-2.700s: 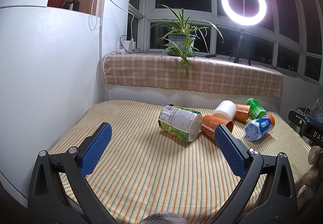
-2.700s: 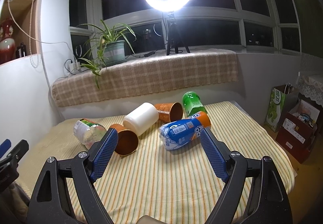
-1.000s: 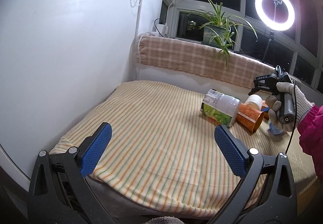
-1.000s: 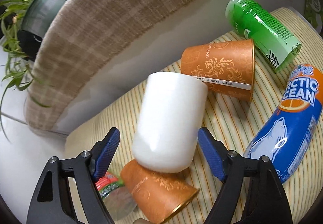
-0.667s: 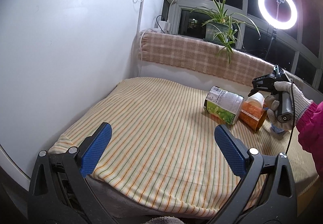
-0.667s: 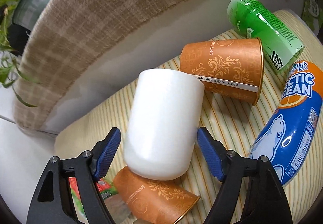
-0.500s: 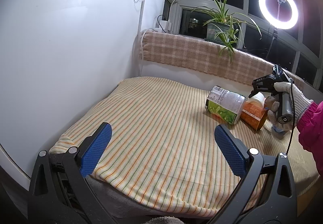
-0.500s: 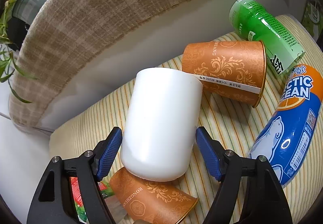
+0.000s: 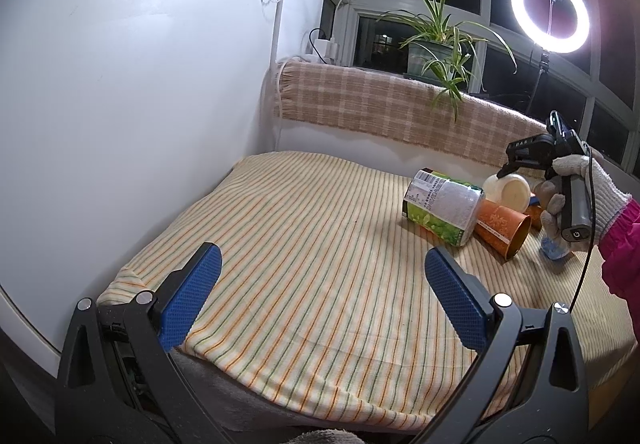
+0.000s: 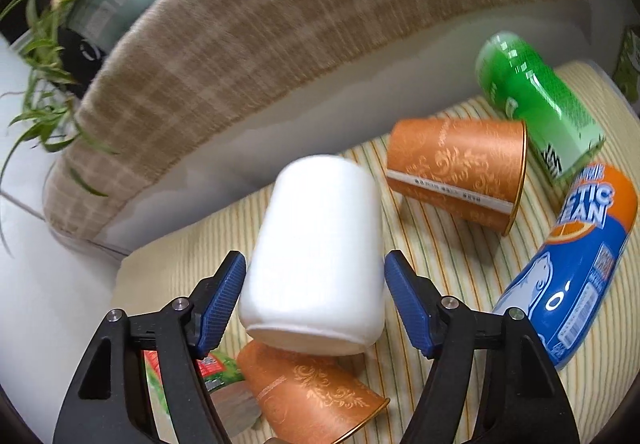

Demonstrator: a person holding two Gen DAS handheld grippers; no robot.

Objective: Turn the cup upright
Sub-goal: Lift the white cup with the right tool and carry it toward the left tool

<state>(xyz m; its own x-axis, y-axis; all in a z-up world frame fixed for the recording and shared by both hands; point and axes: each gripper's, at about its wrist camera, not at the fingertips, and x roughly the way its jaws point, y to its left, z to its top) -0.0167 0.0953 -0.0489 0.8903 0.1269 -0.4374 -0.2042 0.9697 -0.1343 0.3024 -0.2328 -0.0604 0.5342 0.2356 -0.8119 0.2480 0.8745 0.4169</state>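
A white cup (image 10: 316, 256) lies on its side on the striped cloth, its mouth toward me. My right gripper (image 10: 314, 284) has closed its blue pads (image 10: 224, 296) on the cup's two sides and holds it. In the left wrist view the cup (image 9: 508, 191) shows under the right gripper (image 9: 532, 159), held in a gloved hand. My left gripper (image 9: 320, 296) is open and empty, low over the front of the table, far from the cup.
Two orange paper cups (image 10: 460, 171) (image 10: 312, 392) lie on their sides beside the white cup. A green can (image 10: 536, 99), a blue bottle (image 10: 572, 268) and a green-labelled jar (image 9: 444, 211) lie around them. A checked ledge (image 9: 384, 107) with a potted plant (image 9: 432, 51) runs behind.
My right gripper has closed in on the white cup until the pads meet its sides, and the view is blurred by motion. The left gripper has stayed about where it was.
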